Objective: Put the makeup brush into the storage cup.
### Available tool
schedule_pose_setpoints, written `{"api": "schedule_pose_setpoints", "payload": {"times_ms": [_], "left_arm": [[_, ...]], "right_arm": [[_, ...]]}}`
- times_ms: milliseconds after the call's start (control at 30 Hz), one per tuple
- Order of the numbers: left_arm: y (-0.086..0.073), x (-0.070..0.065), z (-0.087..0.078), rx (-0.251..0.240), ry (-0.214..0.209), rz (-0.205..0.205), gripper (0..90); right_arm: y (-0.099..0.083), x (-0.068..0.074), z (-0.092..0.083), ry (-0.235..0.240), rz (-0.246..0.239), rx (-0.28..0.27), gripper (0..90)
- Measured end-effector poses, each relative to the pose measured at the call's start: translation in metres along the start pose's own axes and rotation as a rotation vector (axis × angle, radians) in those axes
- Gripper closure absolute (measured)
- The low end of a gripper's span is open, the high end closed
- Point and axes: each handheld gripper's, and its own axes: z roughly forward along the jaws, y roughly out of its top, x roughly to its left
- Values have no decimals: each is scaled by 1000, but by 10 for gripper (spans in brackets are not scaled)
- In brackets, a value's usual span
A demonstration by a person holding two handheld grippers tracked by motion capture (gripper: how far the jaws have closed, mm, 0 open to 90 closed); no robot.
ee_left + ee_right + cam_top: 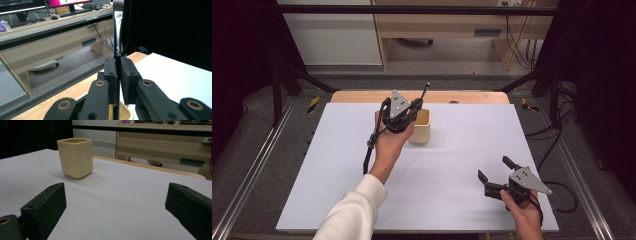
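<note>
A: Left gripper [412,107] status?
B: Clamped on the paintbrush [117,27], bristles up, handle running down over the yellow cup [420,126] (far middle of the white table [452,190]).
A: Right gripper [494,170]?
B: Jaws wide apart, nothing between them, low near the table's right front, well apart from the cup.

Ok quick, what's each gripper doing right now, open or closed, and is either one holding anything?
Left gripper: closed on a paintbrush, above the cup.
Right gripper: open, holding nothing.
</note>
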Motion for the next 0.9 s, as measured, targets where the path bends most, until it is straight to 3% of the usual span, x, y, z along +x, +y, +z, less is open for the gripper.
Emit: {"api": "schedule_pose_setpoints", "payload": {"times_ms": [500,900], "left_arm": [[-3,5,2,-8,14,1,838],[-4,10,2,-27,18,-19,838]], "right_arm": [[-1,1,2,17,-17,8,44],[-2,5,4,34,-76,-18,38]]}}
